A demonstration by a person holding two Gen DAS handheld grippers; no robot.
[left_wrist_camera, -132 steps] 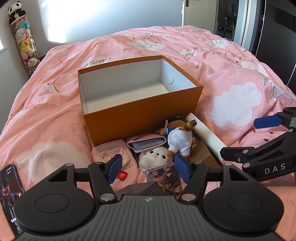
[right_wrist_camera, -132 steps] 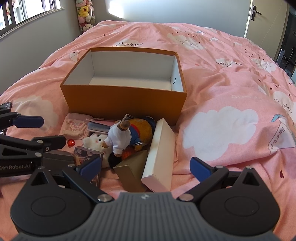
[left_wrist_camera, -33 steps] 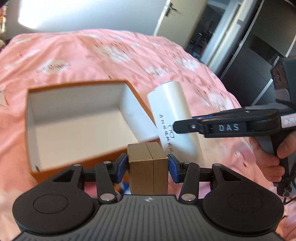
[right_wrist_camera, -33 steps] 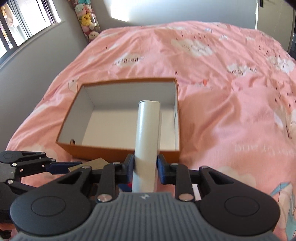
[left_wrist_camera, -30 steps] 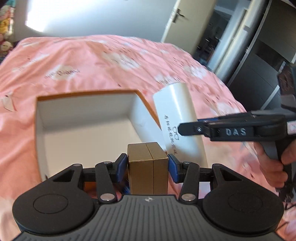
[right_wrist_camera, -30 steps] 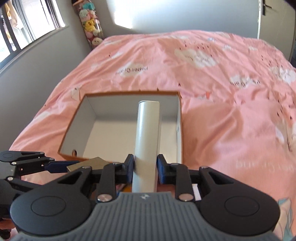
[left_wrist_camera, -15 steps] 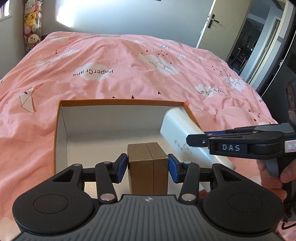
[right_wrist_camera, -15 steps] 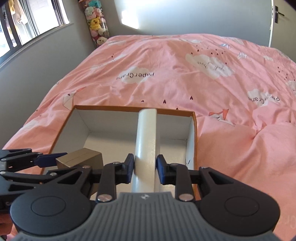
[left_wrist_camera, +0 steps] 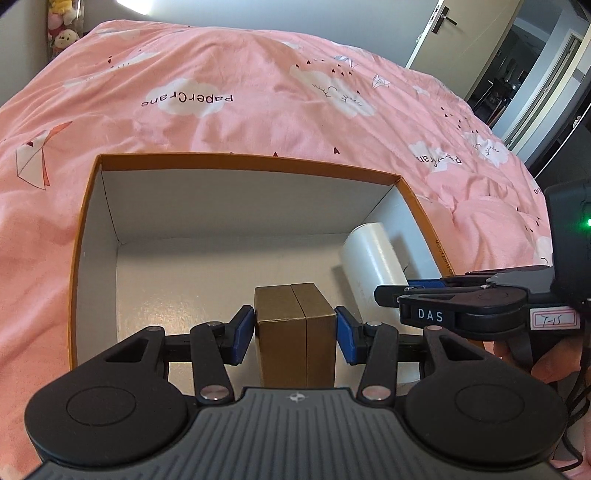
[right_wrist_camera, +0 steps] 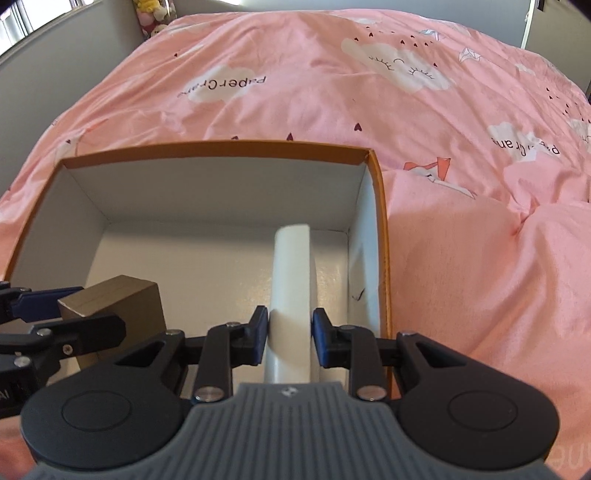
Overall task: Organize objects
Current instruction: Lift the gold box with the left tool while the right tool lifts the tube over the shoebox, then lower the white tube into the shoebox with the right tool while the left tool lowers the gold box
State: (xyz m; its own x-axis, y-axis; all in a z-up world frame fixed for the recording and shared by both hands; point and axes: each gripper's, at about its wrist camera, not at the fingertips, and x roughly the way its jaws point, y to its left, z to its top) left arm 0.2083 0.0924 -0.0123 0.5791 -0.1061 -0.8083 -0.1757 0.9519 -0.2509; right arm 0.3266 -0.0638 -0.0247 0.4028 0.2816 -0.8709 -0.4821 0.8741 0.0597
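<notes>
An orange cardboard box (left_wrist_camera: pixel 236 162) with a white inside lies open on the pink bedspread; its rim (right_wrist_camera: pixel 221 149) shows in the right wrist view too. My left gripper (left_wrist_camera: pixel 295 330) is shut on a small gold-brown carton (left_wrist_camera: pixel 295 317), held down inside the box over its floor. My right gripper (right_wrist_camera: pixel 290 339) is shut on a long white box (right_wrist_camera: pixel 291 280), which points into the orange box along its right wall. The left wrist view shows the white box (left_wrist_camera: pixel 373 258) and the right gripper (left_wrist_camera: pixel 391 291) at the right; the gold carton (right_wrist_camera: pixel 118 302) shows at the left of the right wrist view.
The pink bedspread (left_wrist_camera: pixel 258 92) with cloud prints surrounds the orange box. A clear tube of plush toys (left_wrist_camera: pixel 61 26) stands by the far wall. A door (left_wrist_camera: pixel 443 33) and dark wardrobe are at the far right. A hand (left_wrist_camera: pixel 554 362) holds the right gripper's handle.
Both grippers have come forward and down with their loads. The gold carton and the white box were above the orange box's near edge and are now inside it.
</notes>
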